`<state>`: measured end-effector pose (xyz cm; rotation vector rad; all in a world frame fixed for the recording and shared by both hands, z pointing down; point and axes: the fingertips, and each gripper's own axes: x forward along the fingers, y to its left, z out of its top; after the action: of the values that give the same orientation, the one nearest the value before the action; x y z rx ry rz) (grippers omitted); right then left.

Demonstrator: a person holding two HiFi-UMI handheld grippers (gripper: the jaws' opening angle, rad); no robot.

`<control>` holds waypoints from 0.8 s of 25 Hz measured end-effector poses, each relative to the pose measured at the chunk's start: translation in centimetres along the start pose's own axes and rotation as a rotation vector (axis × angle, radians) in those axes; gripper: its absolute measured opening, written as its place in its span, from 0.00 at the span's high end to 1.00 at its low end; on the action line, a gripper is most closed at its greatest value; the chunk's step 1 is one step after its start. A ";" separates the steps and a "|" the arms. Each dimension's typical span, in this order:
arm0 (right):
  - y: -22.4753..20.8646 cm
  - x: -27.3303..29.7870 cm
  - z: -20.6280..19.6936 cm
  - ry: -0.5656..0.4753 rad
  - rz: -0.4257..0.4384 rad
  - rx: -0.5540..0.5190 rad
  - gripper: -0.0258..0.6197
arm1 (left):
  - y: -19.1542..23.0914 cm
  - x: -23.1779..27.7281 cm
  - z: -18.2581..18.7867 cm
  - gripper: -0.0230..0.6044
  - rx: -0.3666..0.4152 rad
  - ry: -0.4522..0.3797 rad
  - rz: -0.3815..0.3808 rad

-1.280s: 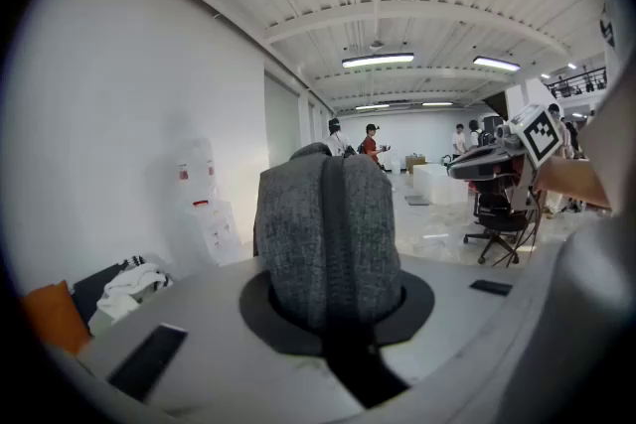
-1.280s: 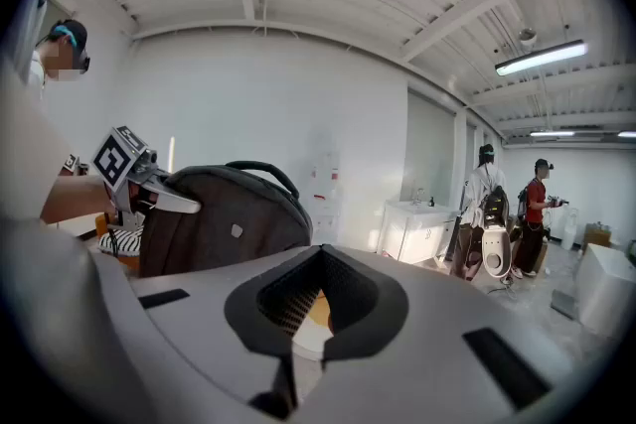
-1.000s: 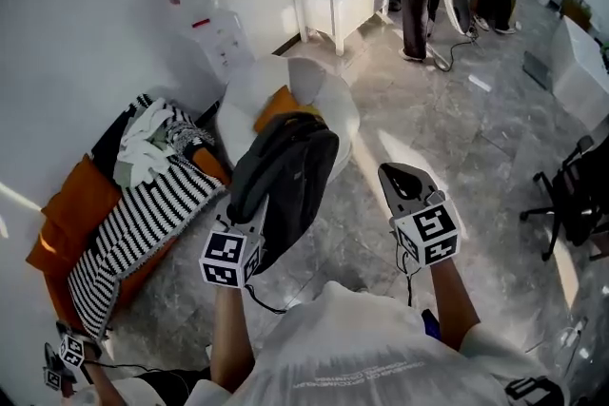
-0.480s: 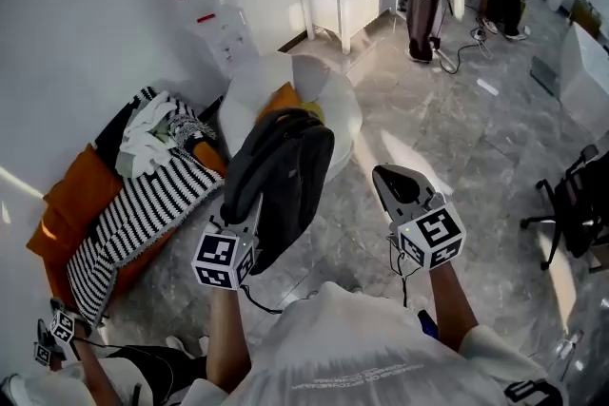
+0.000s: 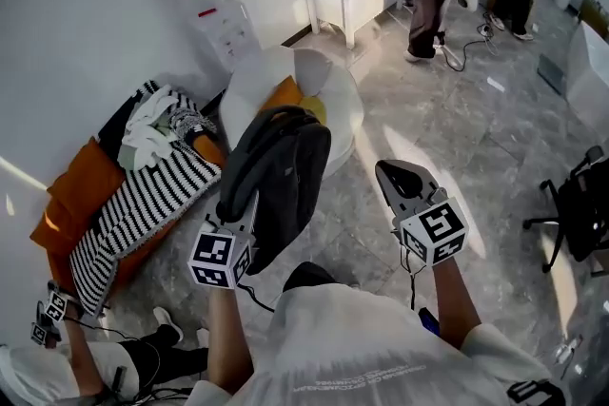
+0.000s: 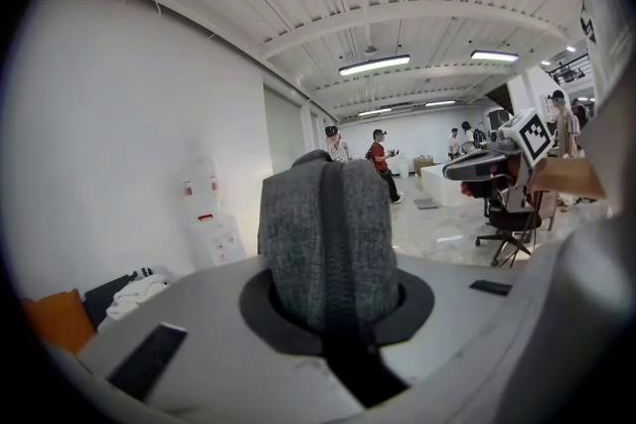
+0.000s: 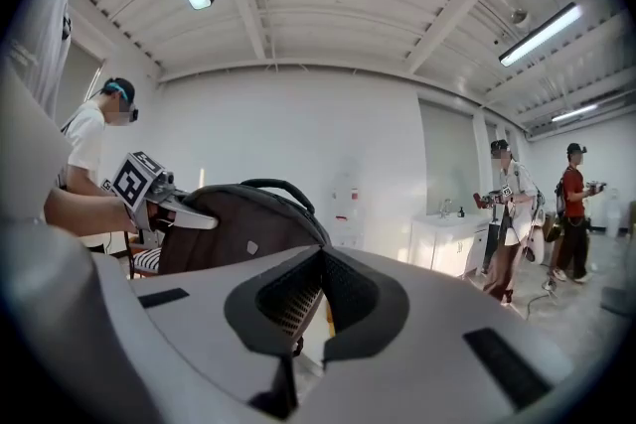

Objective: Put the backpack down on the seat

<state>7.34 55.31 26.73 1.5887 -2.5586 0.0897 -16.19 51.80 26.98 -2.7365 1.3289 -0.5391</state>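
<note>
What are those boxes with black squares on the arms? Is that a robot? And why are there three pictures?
It's no robot: those are a person's arms. Each hand holds a pair of tongs, and the box with squares is part of the tongs. The big picture comes from a camera on the person's head, looking down. The other two come from little cameras that ride on each pair of tongs.

The left tongs are squeezed shut on a dark grey backpack, held up in the air. The right tongs are shut and hold nothing.

Ahead, on the floor, stands a round white seat with an orange cushion on it. Beside it is an orange sofa with a striped blanket on it.
</note>
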 end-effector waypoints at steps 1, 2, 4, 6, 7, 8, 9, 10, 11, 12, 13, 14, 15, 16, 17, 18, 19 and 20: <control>-0.2 0.2 -0.1 0.001 0.001 -0.003 0.96 | 0.0 0.2 0.0 0.87 -0.001 0.001 0.001; -0.4 0.4 -0.3 0.006 0.009 -0.008 0.96 | 0.0 0.6 0.1 0.87 -0.003 0.002 0.002; -0.7 1.0 -0.8 0.020 0.034 -0.011 0.96 | 0.2 1.3 0.1 0.87 -0.008 0.003 0.003; -1.1 1.5 -1.2 0.030 0.045 -0.003 0.96 | 0.4 2.1 0.2 0.87 -0.015 0.006 0.002; -1.4 1.7 -1.4 0.034 0.045 0.000 0.96 | 0.5 2.4 0.2 0.87 -0.018 0.006 0.001; -1.8 2.1 -1.5 0.037 0.043 0.001 0.96 | 0.7 2.9 0.3 0.87 -0.020 0.004 0.001; -2.1 2.6 -1.5 0.039 0.041 0.003 0.96 | 1.1 3.3 0.3 0.87 -0.021 0.003 0.000; -2.4 3.3 -1.5 0.042 0.040 0.006 0.96 | 1.5 3.9 0.3 0.87 -0.023 0.001 -0.001; -2.7 4.0 -1.4 0.045 0.040 0.012 0.96 | 2.0 4.5 0.3 0.87 -0.023 0.001 -0.003; -3.0 4.8 -1.4 0.048 0.041 0.018 0.96 | 2.5 5.3 0.2 0.87 -0.023 0.001 -0.006; -3.4 5.6 -1.4 0.052 0.041 0.025 0.96 | 3.0 6.1 0.2 0.87 -0.022 0.004 -0.009; -3.9 6.4 -1.3 0.055 0.040 0.031 0.96 | 3.5 6.9 0.2 0.87 -0.021 0.007 -0.012; -4.5 7.1 -1.3 0.056 0.037 0.035 0.96 | 3.9 7.8 0.2 0.87 -0.020 0.010 -0.014; -5.2 7.8 -1.2 0.056 0.032 0.037 0.96 | 4.2 8.7 0.3 0.87 -0.020 0.012 -0.017; -5.9 8.4 -1.1 0.055 0.026 0.036 0.96 | 4.5 9.5 0.3 0.87 -0.020 0.014 -0.020; -6.6 9.0 -1.0 0.053 0.020 0.035 0.96 | 4.8 10.3 0.3 0.87 -0.020 0.014 -0.023; -7.2 9.8 -0.8 0.050 0.015 0.032 0.96 | 5.3 11.2 0.3 0.87 -0.021 0.014 -0.028; -7.7 10.6 -0.6 0.048 0.012 0.030 0.96 | 5.8 12.0 0.4 0.87 -0.024 0.014 -0.033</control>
<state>9.66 42.51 28.73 1.5622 -2.5420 0.1671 -13.62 38.87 28.92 -2.7833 1.3040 -0.5486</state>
